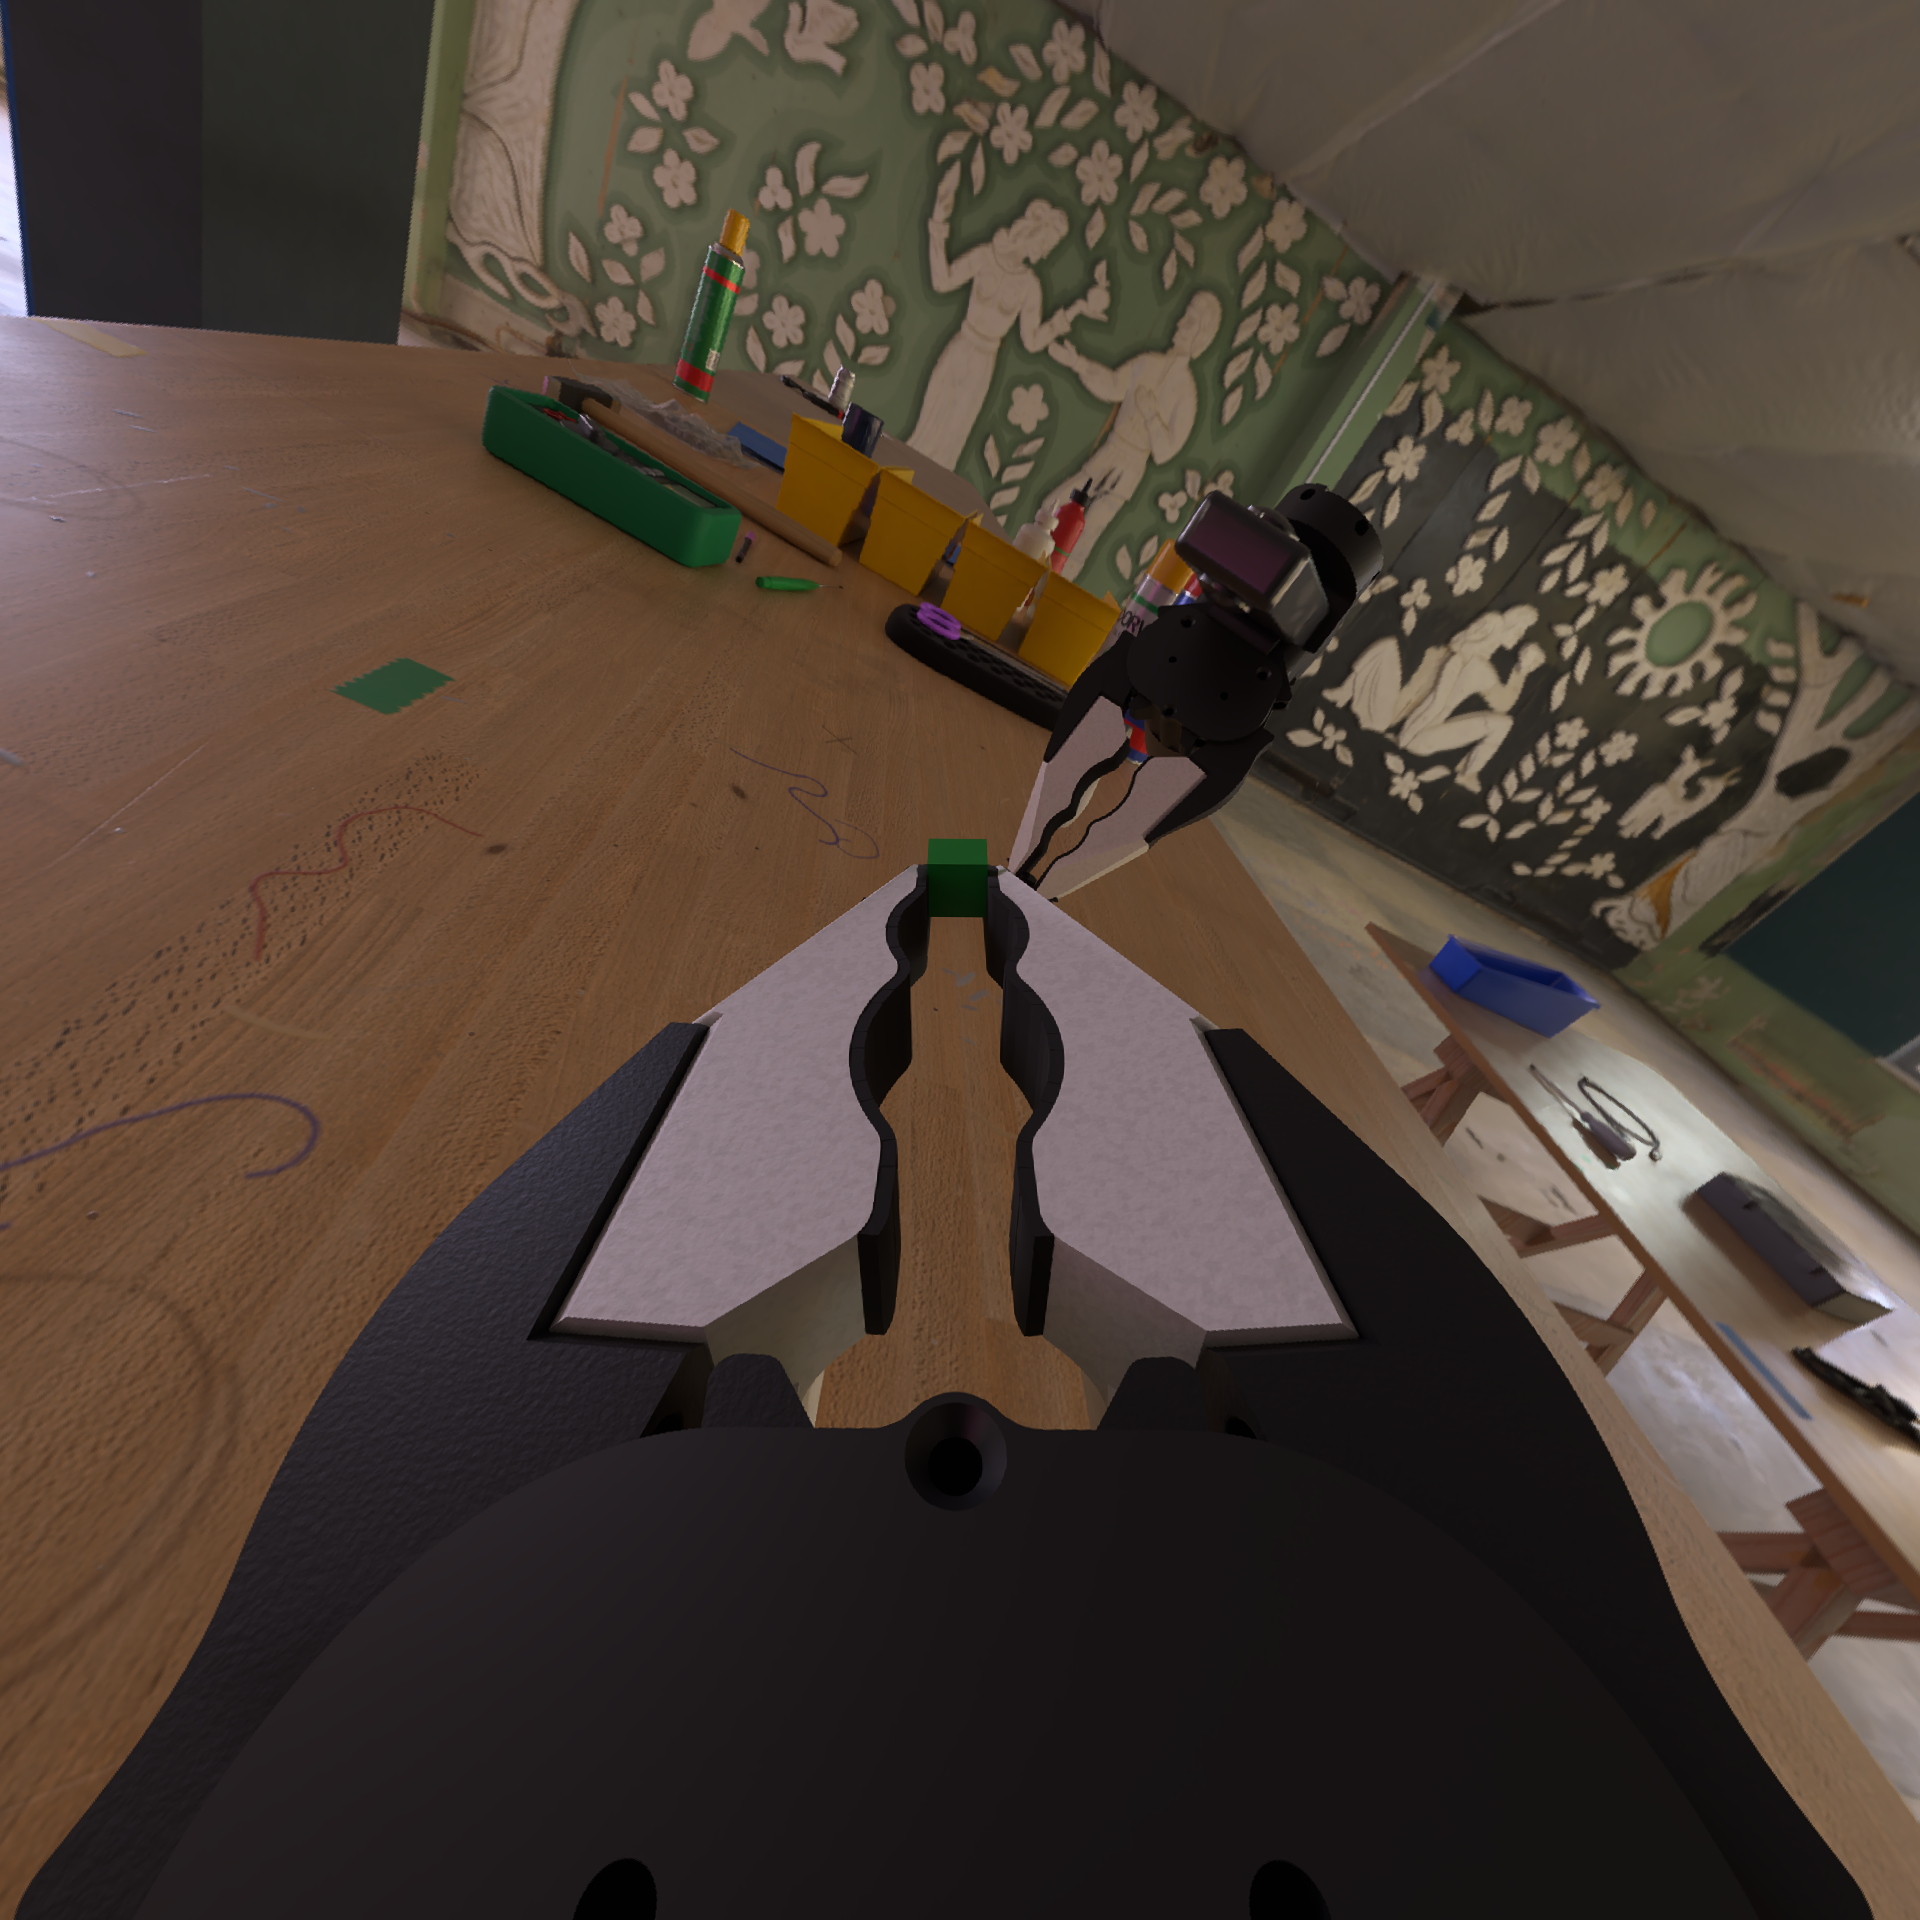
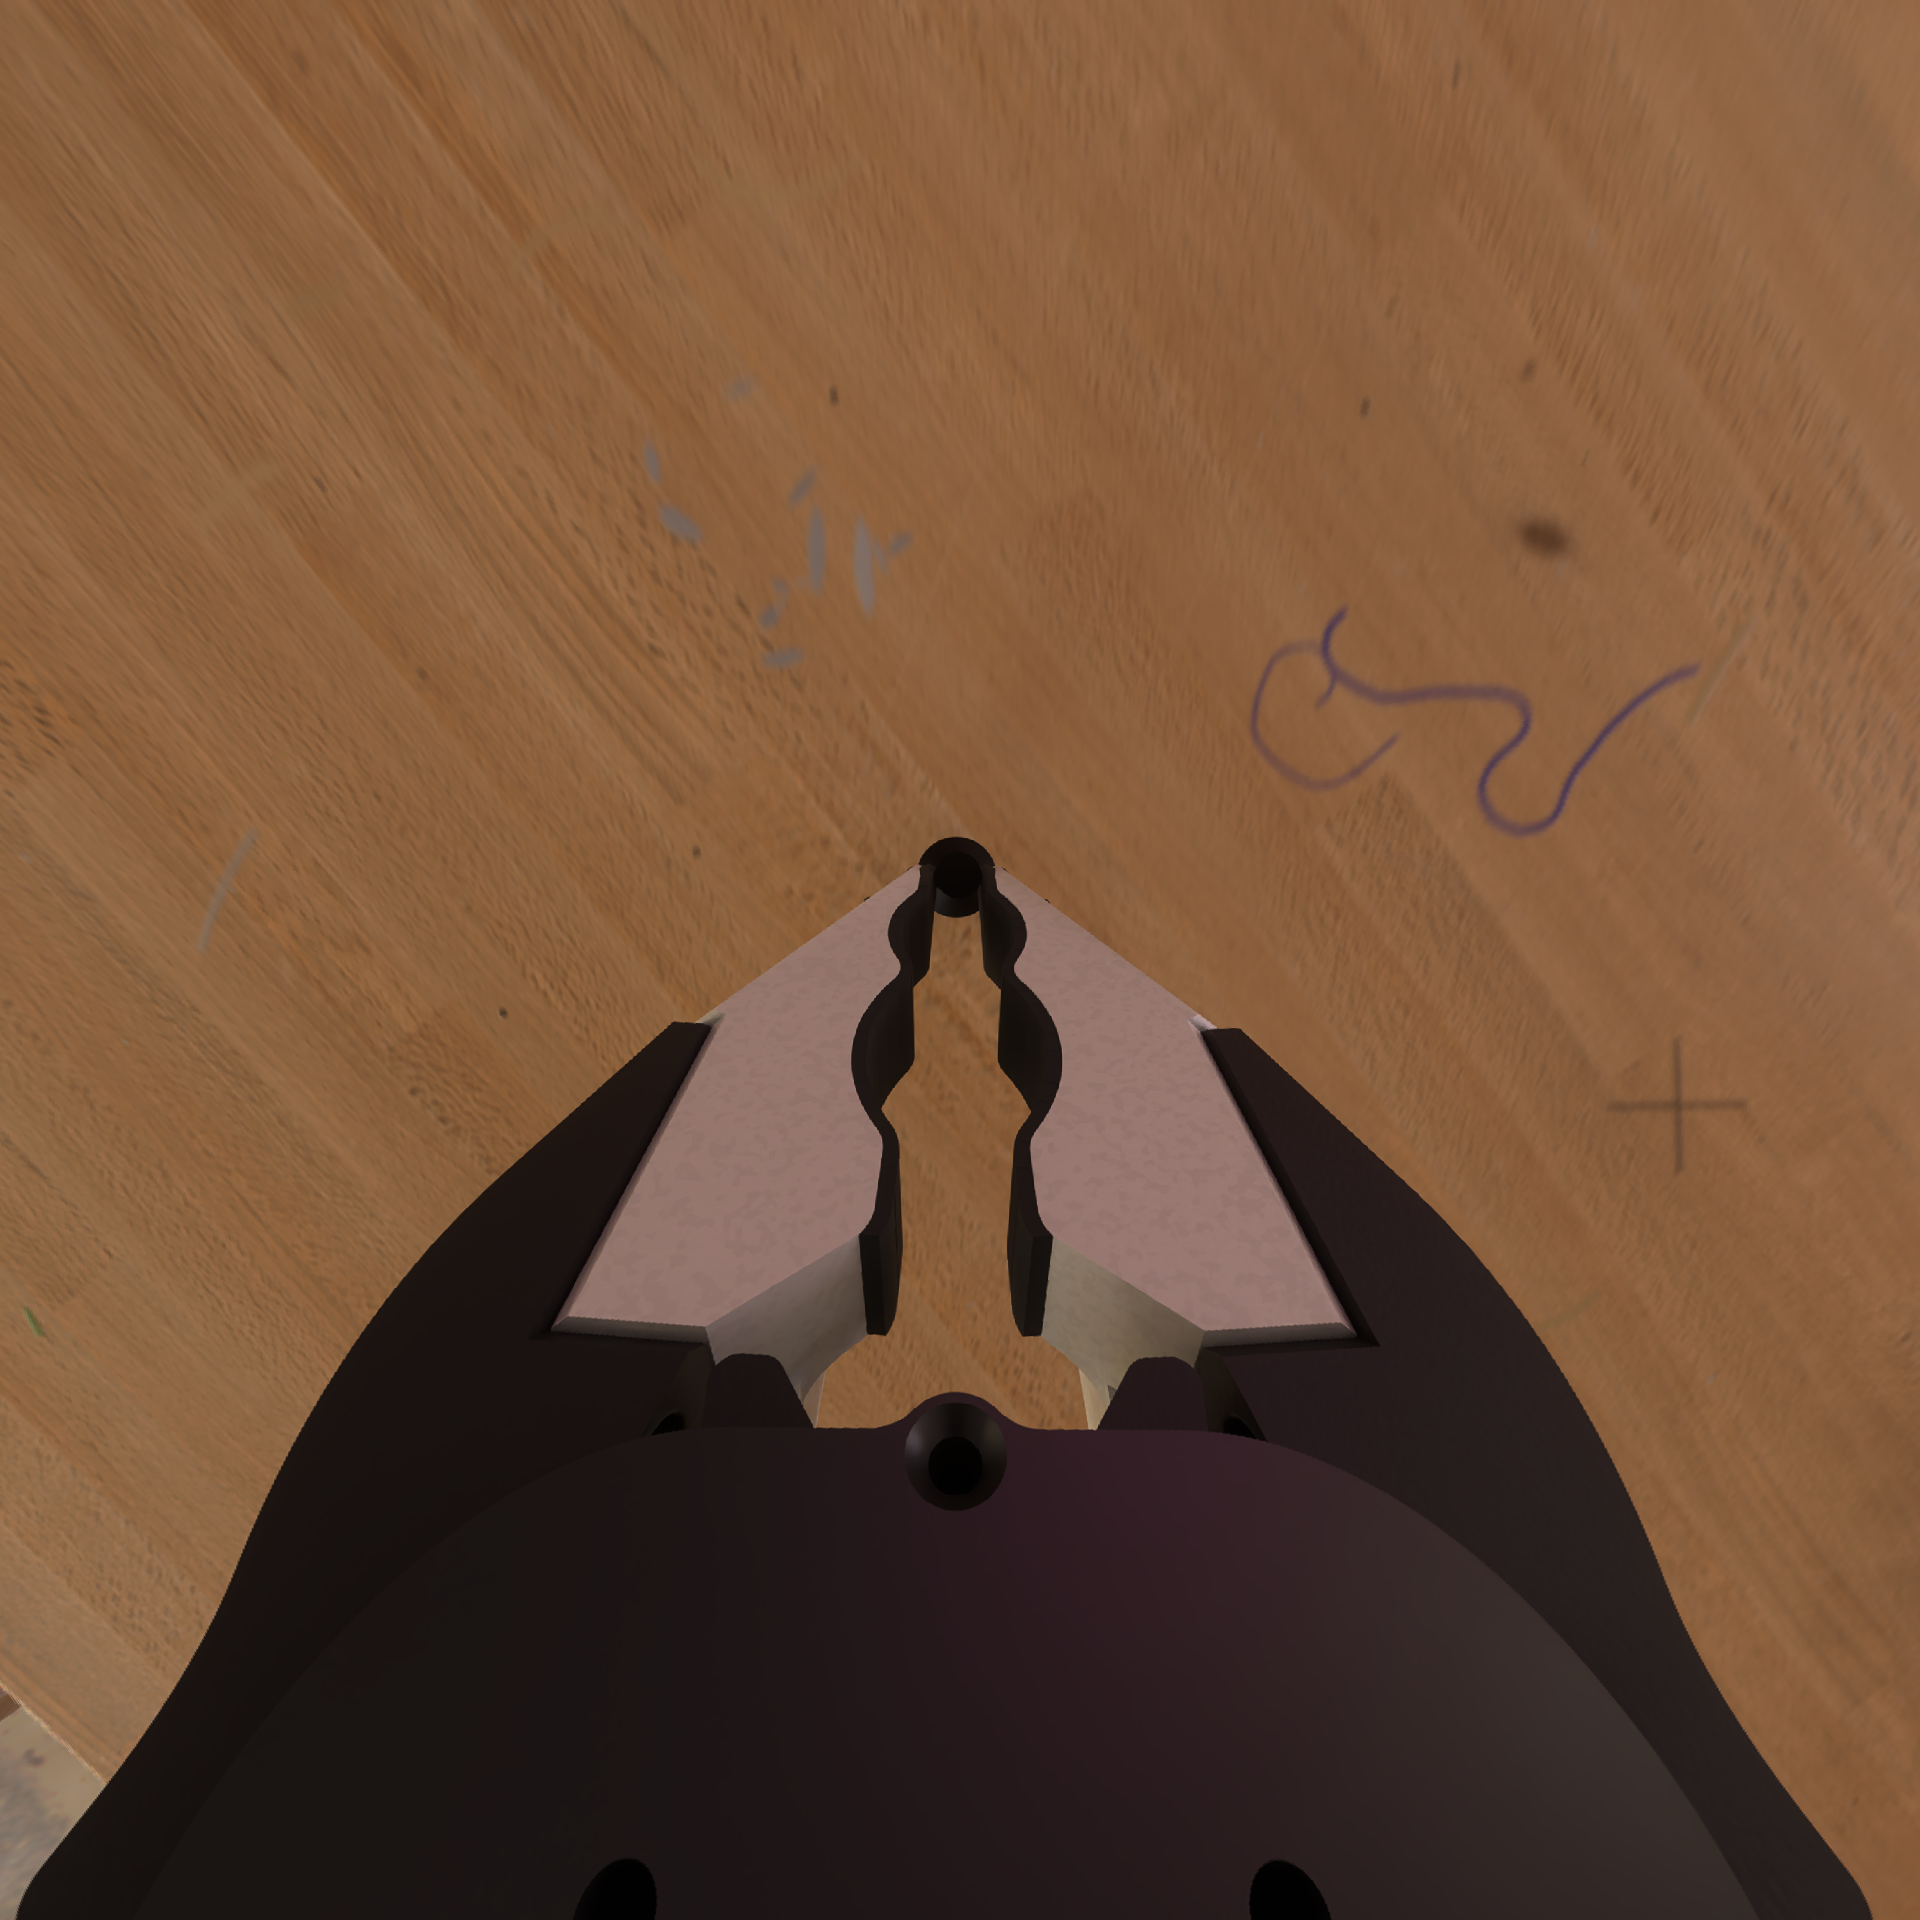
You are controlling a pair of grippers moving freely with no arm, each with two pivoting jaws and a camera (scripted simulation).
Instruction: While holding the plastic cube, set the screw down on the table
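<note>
Cube (image 1: 956, 881) clamped at left gripper (image 1: 956, 883) tips. Screw (image 2: 954, 878) pinched at right gripper (image 2: 954, 883) tips, above table (image 2: 1143, 312); not yet set down.

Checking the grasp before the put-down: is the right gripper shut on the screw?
Shut on it: the right gripper pinches the dark screw at its fingertips.
</note>
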